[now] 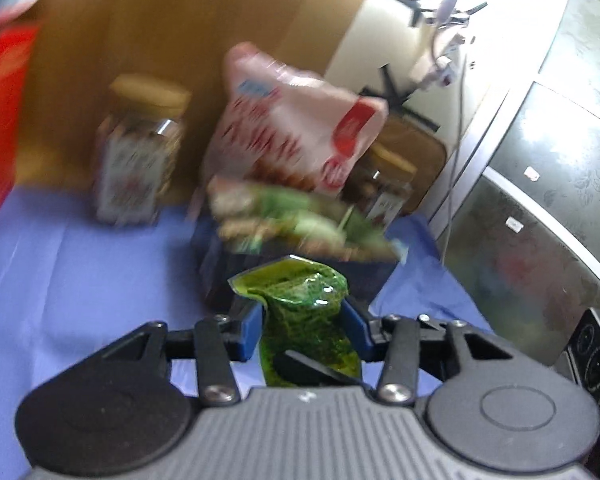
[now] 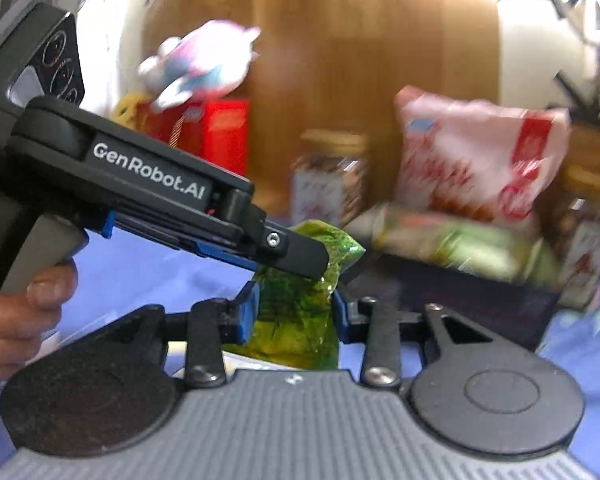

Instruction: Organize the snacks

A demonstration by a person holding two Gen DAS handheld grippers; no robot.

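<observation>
Gripping one green snack packet (image 1: 304, 312) from both sides, the left gripper (image 1: 305, 320) and right gripper (image 2: 294, 316) are clenched on it at lower centre. Ahead, a dark bin (image 2: 472, 300) already holds packets; jars (image 1: 136, 160) remain outside, so sorting appears unfinished.
</observation>
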